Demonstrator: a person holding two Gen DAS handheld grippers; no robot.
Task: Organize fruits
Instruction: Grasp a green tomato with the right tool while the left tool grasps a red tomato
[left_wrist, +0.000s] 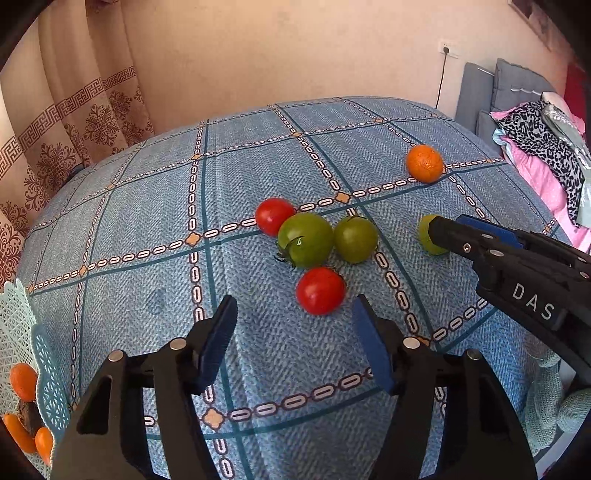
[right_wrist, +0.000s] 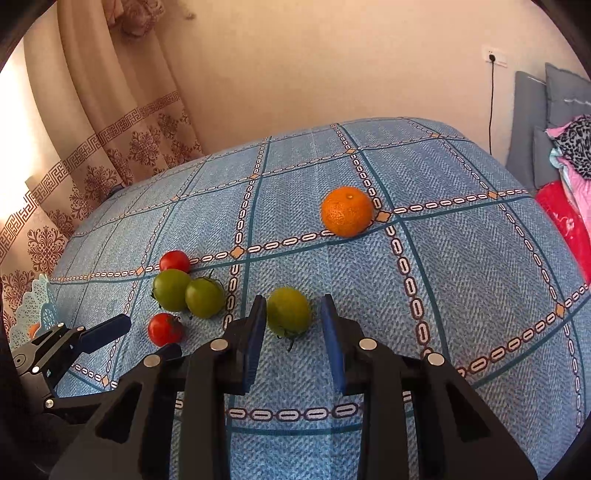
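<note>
Currently the worktop (right_wrist: 461, 280), covered in a blue checked cloth, carries six loose fruits. The right claw (right_wrist: 293, 317) stands open, its blue pads to either side of a lone green tomato (right_wrist: 288, 311); the pads are close to the fruit but a gap shows on each side, so no grip is made. In the left wrist view this same tomato is mostly hidden behind the right claw's fingers (left_wrist: 447, 232).

The left claw (left_wrist: 295, 339) is also open and holds nothing. Just beyond its tips lies a near red tomato (left_wrist: 320, 290). Behind that sit two green tomatoes touching each other: a larger one (left_wrist: 306, 240) with its stalk showing, and a smaller one (left_wrist: 355, 239) to its right. A far red tomato (left_wrist: 274, 215) rests against the larger green one on its far left side.

An orange (right_wrist: 347, 215) lies alone toward the far right of the worktop, well apart from the tomato cluster.

At the near left edge stands a pale turquoise lattice basket (left_wrist: 22, 332), holding several orange fruits (left_wrist: 23, 380); their exact count cannot be told.

Patterned curtains (right_wrist: 122, 140) hang at the far left.
</note>
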